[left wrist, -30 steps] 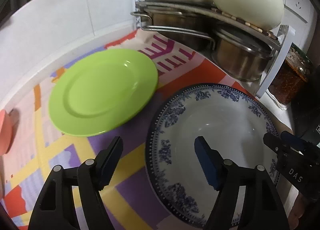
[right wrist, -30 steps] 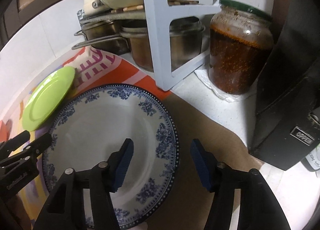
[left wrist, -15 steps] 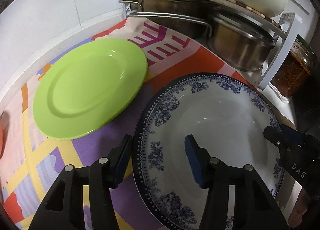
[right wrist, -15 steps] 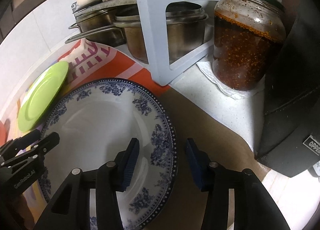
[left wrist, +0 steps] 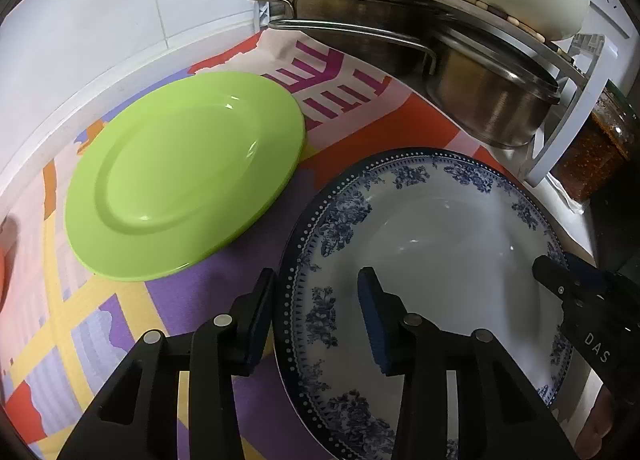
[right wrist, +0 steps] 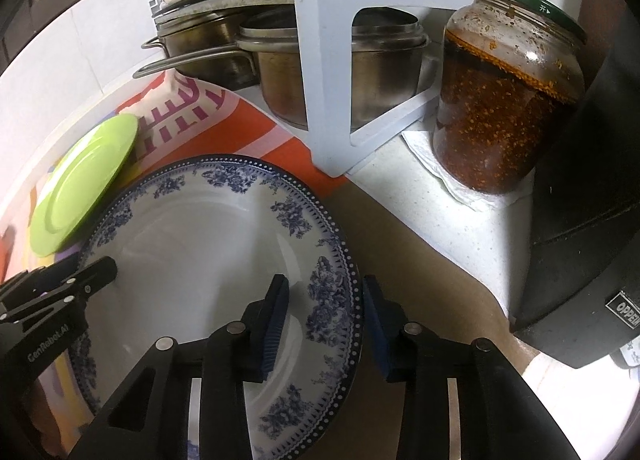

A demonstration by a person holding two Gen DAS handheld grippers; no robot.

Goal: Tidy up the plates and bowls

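Both grippers are stationed at opposite edges of the large round white porcelain plate with the blue floral border (left wrist: 436, 244), which lies flat, partly on the multicoloured patterned cloth (left wrist: 120, 308) and partly on the brown counter (right wrist: 420, 260).

The left gripper (left wrist: 316, 316) straddles the plate's left rim: one blue pad sits outside the rim over the cloth, the other over the plate's face. The jaws stand apart with a visible gap to the rim on both sides; nothing is gripped.

The right gripper (right wrist: 324, 324) straddles the right rim in the same manner, one pad over the plate's face, the other outside over the counter. Its jaws are likewise parted and not yet pinching the rim.

The flat round lime-green plastic plate (left wrist: 184, 176) lies on the cloth just beside the blue-bordered plate, up and to its left; whether the rims touch cannot be told. Behind stand stainless steel pots (left wrist: 488, 100) under a white rack (right wrist: 332, 72), and a glass jar of red chilli paste (right wrist: 504, 96) beside it.

Assessment: the step in hand appears to be a two-handed pickup of the blue-bordered plate, at the pre-grasp stage. The next move calls for both pairs of jaws to close squarely on the rim, then lift evenly, as the plate looks heavy and smooth. Stacking with the green plate is the probable aim.
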